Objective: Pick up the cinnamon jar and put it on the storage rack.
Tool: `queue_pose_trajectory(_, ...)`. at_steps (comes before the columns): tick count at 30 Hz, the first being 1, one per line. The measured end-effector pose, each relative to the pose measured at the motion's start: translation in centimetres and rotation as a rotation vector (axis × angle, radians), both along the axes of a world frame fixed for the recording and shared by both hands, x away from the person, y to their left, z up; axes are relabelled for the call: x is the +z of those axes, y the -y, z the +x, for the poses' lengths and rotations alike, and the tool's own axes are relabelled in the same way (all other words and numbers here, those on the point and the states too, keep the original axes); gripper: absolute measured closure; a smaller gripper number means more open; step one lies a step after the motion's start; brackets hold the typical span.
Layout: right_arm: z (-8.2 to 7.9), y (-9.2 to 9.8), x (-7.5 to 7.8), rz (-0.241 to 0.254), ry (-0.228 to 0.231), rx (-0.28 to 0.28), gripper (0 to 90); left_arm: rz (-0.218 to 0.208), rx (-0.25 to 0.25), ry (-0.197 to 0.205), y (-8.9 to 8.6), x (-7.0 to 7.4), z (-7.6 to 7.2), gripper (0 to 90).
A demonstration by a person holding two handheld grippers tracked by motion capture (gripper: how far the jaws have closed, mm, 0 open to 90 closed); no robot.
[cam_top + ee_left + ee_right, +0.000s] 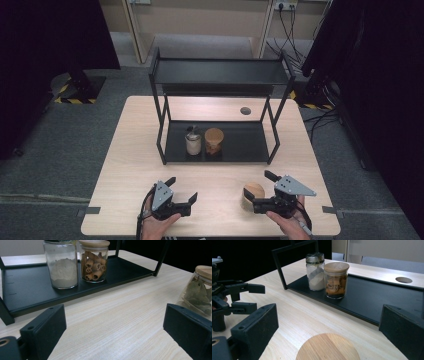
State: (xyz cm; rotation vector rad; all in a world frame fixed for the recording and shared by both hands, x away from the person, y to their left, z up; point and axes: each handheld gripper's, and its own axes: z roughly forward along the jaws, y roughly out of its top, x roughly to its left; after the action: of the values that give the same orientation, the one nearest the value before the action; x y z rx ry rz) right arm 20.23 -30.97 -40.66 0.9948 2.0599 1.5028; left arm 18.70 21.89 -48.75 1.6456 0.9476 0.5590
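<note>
A glass jar of bay leaves with a wooden lid (pixel 253 195) (pixel 200 288) (pixel 328 348) stands on the table near the front right. My right gripper (pixel 260 190) (pixel 329 323) is open, its jaws wide on either side of this jar and apart from it. Open too is my left gripper (pixel 183 189) (pixel 115 325) (pixel 256 298), low over bare table at the front left, holding nothing. On the lower shelf of the black rack (pixel 240 145) stand a white-powder jar with a metal lid (pixel 192 142) (pixel 63 267) (pixel 315 272) and a cinnamon-stick jar with a wooden lid (pixel 214 140) (pixel 94 263) (pixel 336 280), side by side.
The rack's upper shelf (pixel 220 72) holds nothing, and so does the right half of the lower shelf. A round cable hole (pixel 245 110) (pixel 403 279) sits in the tabletop behind the rack. Dark curtains flank the table.
</note>
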Motion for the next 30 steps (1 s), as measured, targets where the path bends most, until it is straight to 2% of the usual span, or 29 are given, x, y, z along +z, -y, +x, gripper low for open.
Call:
queue_pose_trajectory(12, -0.7, 0.8, -0.7, 0.002, -0.008, -0.019, 2.6, 0.001, 0.001, -0.001, 0.0, 0.0, 0.0, 3.7)
queue_pose_trajectory(30, -0.9, 0.8, -1.4, -0.013, -0.019, -0.023, 2.6, 0.004, 0.002, -0.001, 0.1, 0.0, 0.0, 3.7)
